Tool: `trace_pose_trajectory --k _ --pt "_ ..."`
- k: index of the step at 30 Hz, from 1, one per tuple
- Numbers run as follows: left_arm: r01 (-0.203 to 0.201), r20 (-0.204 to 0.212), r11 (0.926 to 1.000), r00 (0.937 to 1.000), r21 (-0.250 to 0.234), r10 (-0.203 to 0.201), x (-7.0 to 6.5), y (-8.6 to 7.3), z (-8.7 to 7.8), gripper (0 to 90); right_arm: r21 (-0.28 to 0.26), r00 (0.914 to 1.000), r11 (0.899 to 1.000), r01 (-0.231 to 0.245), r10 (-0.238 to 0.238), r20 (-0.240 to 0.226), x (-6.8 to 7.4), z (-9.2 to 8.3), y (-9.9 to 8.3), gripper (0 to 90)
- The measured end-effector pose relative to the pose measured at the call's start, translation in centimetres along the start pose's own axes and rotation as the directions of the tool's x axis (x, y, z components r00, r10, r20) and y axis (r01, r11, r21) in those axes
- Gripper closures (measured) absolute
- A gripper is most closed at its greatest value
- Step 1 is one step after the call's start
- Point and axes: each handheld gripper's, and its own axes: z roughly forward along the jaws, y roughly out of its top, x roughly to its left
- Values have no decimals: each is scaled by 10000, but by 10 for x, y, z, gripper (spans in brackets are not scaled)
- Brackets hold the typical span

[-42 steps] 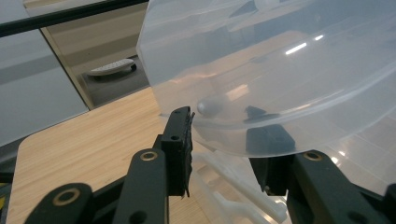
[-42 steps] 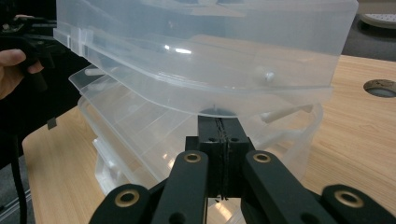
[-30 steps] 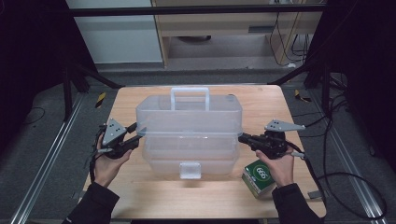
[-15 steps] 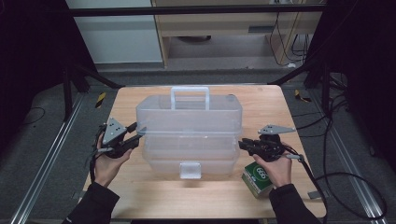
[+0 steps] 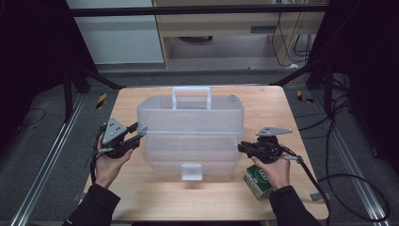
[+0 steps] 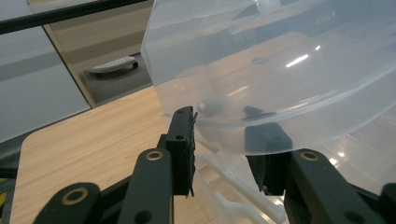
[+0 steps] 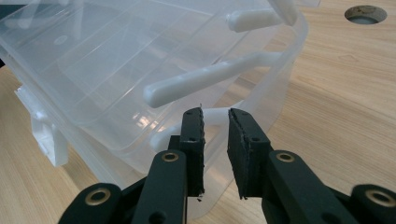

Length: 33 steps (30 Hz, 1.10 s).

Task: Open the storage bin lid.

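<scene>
A clear plastic toolbox (image 5: 190, 127) with a top handle (image 5: 191, 90) stands mid-table. My left gripper (image 5: 139, 134) is at its left end. In the left gripper view the lid's rounded corner (image 6: 261, 93) lies between the jaws, with the near pad against its rim and the other jaw seen through the plastic. My right gripper (image 5: 241, 148) is at the box's right end. Its jaws have just been closing a little and stand a narrow gap apart (image 7: 215, 114). A white curved link bar (image 7: 210, 79) crosses just beyond their tips, and nothing is pinched.
A small green and white carton (image 5: 258, 181) sits on the wooden table (image 5: 141, 197) under my right hand. The box's front latch (image 5: 191, 172) faces me. A round cable hole (image 7: 365, 14) lies past the box. Cables trail off the right edge.
My right gripper has sunk slightly along the box's right end and edged toward it. The left gripper and the box have kept still.
</scene>
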Motion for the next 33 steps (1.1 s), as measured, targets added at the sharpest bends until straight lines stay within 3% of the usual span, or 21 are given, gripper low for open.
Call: trace_pose_trajectory --k 8,18,33 --pt "-33 -91 10000 10000 30 34 3 5 2 646 -9 9998 9998 -188 188 -1 1 1 -1 781" --pt "-158 -344 9999 9993 -5 158 5 24 5 646 14 9998 9998 -189 189 39 2 1 0 783" --pt "121 -597 9999 9981 -62 -125 14 45 14 648 106 9999 9999 -126 125 83 3 1 1 785"
